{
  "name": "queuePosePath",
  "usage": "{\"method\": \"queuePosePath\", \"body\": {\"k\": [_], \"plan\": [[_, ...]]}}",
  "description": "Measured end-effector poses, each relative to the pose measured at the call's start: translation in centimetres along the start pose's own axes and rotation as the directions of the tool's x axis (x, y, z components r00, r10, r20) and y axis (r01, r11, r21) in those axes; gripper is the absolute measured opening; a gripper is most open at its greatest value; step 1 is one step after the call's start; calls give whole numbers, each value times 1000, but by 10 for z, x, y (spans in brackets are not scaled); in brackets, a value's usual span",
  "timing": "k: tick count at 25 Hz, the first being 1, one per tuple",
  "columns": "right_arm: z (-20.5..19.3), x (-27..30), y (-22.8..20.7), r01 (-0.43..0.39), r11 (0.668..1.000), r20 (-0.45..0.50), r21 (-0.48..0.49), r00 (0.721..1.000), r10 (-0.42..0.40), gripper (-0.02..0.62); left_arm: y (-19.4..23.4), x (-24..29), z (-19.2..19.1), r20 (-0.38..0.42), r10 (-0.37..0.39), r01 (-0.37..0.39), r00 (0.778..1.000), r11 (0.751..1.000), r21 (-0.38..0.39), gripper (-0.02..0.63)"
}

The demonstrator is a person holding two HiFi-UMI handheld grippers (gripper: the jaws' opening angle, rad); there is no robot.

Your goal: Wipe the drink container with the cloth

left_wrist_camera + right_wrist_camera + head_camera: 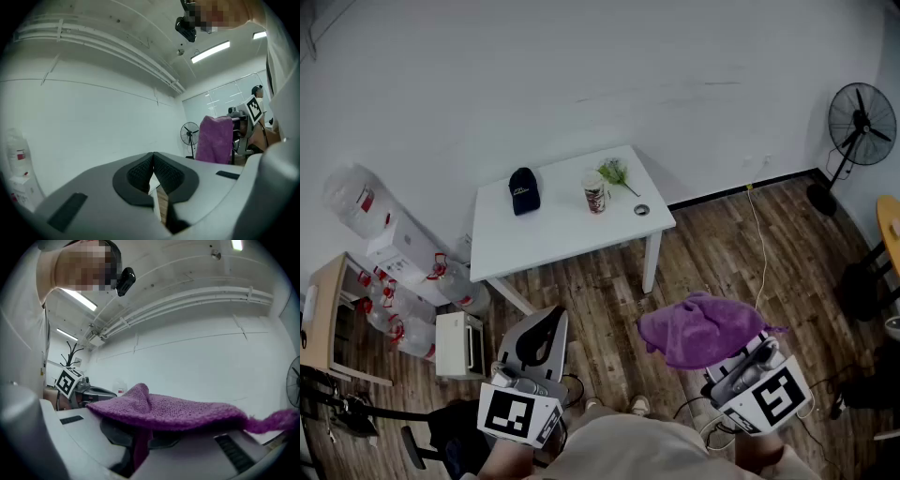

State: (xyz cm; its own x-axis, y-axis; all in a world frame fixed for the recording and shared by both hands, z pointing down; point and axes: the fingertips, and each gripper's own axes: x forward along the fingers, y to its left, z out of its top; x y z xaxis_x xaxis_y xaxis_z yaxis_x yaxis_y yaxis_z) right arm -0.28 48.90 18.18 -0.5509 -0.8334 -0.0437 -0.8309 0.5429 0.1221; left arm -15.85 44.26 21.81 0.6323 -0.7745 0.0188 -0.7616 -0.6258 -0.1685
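Red-white drink cup [594, 194] stands on white table [553, 239]

The purple cloth [164, 411] lay draped over the right gripper [139, 444] and hid most of its pads, leaving only a pinched fold showing between them. On the white table [553, 244], the print on the drink container [594, 193] was too small to read, and the small round object [641, 210] near it was too small to identify. The fan [295, 387] was cut off by the right gripper view's edge.
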Motion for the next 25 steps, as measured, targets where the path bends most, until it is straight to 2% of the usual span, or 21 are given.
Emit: {"method": "queuePosePath", "body": {"k": [25], "plan": [[-17, 8, -16, -44, 999, -24, -11, 999, 44, 40, 1, 22, -3, -10, 31, -31, 999, 999, 5, 20]]}}
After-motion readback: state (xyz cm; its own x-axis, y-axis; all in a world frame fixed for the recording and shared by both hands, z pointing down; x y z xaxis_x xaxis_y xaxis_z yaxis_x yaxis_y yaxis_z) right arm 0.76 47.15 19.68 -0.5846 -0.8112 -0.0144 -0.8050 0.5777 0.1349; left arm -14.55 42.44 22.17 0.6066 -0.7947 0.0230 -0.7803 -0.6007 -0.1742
